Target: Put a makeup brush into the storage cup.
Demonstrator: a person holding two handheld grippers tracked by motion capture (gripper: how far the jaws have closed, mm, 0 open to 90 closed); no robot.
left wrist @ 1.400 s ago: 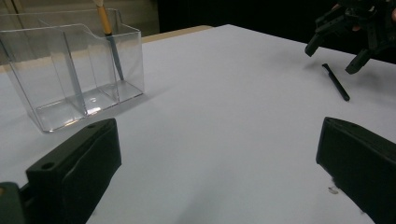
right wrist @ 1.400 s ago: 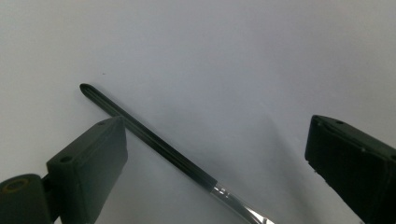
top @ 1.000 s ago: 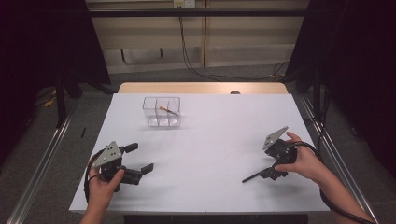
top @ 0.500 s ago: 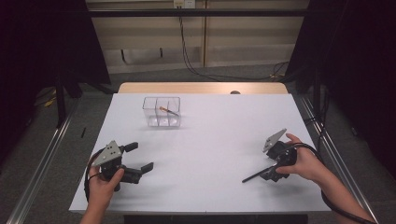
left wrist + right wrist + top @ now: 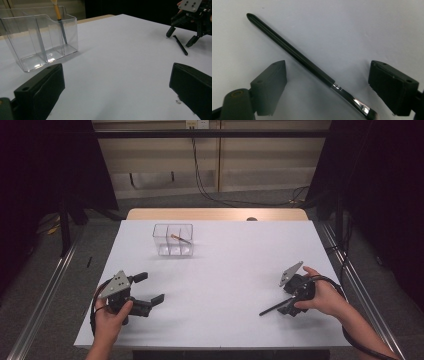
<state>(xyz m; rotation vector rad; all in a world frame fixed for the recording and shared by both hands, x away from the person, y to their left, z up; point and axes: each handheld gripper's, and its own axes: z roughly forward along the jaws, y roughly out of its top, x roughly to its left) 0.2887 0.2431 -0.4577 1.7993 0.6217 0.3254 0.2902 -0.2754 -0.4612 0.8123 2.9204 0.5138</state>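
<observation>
No readable text, labels, brands, numbers, signs anywhere.

Grippers: two, left gripper [image 5: 142, 292] at 8 o'clock, right gripper [image 5: 292, 300] at 4 o'clock
Brushes: two, black brush [image 5: 302, 60], orange-handled brush [image 5: 60, 21]
Clear organizers: one, clear organizer [image 5: 172, 240] at 11 o'clock
Tables: one, table [image 5: 225, 270]

Table [image 5: 225, 270] across the middle of the high view, hands entering from the bottom edge. Divided box [image 5: 173, 239] toward the upper left of the tabletop, a brush [image 5: 180, 239] leaning inside its right-hand compartment. Left gripper [image 5: 145, 290] at lower left, resting on the tabletop, well apart from the box. Right gripper [image 5: 287, 305] at lower right, a second brush [image 5: 274, 307] lying flat on the table beneath it, its free end pointing toward lower left. In the right gripper view, that brush [image 5: 312, 67] set diagonally from upper left to lower right, between the two jaws, touching neither.
</observation>
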